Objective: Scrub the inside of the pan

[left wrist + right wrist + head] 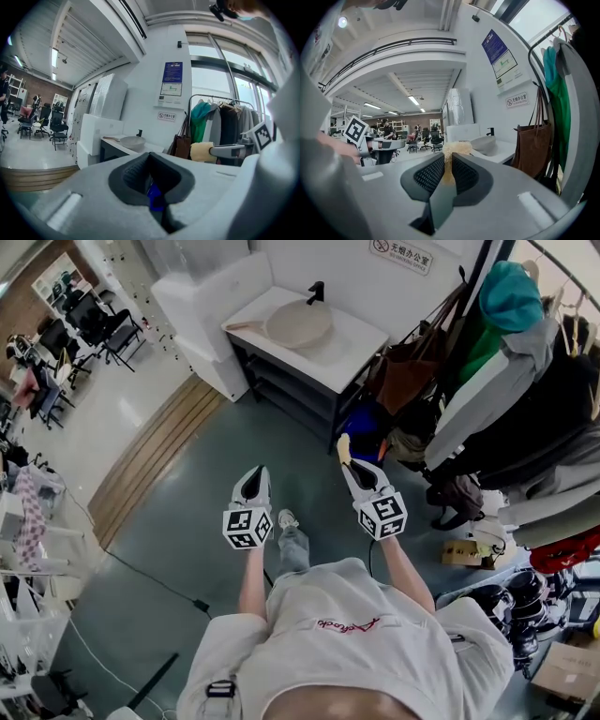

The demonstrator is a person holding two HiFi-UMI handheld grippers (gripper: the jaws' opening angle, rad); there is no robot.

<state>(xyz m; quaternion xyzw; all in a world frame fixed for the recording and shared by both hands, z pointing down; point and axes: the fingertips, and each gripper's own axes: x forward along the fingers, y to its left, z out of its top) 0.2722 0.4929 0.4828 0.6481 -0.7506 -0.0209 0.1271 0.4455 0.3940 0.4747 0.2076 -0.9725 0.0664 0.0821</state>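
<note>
A pale, round pan (298,322) with a wooden handle lies on the white counter (361,351) ahead, well beyond both grippers. It also shows small in the left gripper view as the pan (132,139) and in the right gripper view as the pan (483,143). My left gripper (253,476) is held out over the floor, shut with nothing in it; its jaws (150,161) meet. To its right, my right gripper (349,463) is shut on a yellow sponge (343,448). The sponge (454,149) sticks out past the fingertips.
A black faucet (316,292) stands behind the pan. A white cabinet (202,310) adjoins the counter's left side. A clothes rack with coats (525,381) and a brown bag (408,371) crowds the right. Boxes and shoes (487,549) lie on the floor there.
</note>
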